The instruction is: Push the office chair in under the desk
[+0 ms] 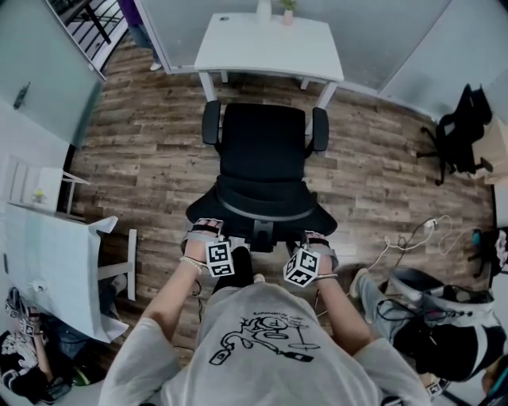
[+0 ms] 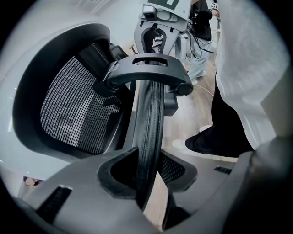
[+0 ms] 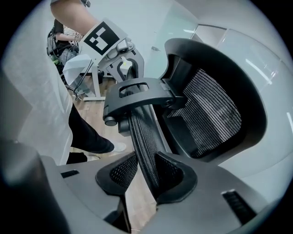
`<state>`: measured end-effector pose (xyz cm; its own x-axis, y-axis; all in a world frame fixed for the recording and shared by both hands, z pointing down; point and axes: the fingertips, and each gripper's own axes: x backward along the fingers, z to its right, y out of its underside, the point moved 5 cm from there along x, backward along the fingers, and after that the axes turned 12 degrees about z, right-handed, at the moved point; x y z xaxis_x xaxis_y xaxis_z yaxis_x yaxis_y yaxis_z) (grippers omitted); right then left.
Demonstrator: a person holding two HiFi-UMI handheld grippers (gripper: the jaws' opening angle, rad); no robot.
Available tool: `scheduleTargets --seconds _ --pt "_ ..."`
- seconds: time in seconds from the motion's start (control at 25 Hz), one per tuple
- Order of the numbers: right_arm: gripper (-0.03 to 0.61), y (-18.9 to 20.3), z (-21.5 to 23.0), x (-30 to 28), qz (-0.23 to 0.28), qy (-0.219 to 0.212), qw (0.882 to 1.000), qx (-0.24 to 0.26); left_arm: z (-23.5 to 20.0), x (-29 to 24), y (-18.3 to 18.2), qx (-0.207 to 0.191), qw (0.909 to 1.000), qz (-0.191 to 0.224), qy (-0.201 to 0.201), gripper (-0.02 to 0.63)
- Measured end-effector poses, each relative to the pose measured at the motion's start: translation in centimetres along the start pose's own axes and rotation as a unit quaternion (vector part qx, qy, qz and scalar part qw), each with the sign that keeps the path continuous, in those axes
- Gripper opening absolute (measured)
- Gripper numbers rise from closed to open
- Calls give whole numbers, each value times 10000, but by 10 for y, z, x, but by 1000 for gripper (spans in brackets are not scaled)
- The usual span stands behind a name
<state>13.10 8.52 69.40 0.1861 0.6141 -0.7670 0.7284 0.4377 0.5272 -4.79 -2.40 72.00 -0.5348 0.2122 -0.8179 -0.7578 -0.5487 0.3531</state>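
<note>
At the far left a second white table (image 1: pixel 55 238) stands against the wall, well apart from the work. The wooden floor (image 1: pixel 143 151) between it and the middle lies open.

In the middle, the office chair (image 1: pixel 262 158) stands on the floor just in front of the white table (image 1: pixel 270 47), its seat facing the table and its back toward the person. The seat front is near the table's edge but not under it. The two armrests (image 1: pixel 210 123) sit between the lines of the table legs (image 1: pixel 208 83). Two small items (image 1: pixel 274 9) stand at the table's far edge.

The left claw (image 1: pixel 205 228) is clamped on the top rim of the chair's backrest, left of the centre bracket (image 1: pixel 262 231); in the left gripper view the rim runs between its pads (image 2: pixel 116 176). The right claw (image 1: pixel 317 239) is clamped on the same rim right of the bracket. Both forearms reach forward from the person's grey shirt (image 1: pixel 262 341), side by side, with the claws angled forward and downward.

To the right, another black chair (image 1: pixel 460 131) stands well apart, with cables (image 1: pixel 413 234) on the floor and a dark bag (image 1: pixel 444 317) near the person's right side.
</note>
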Motion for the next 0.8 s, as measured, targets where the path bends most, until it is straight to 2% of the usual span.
scheduleTargets --seconds 0.8 --pt "146 -1 72 -37 -180 -14 9996 -234 -75 -39 8 -28 10000 67 49 125"
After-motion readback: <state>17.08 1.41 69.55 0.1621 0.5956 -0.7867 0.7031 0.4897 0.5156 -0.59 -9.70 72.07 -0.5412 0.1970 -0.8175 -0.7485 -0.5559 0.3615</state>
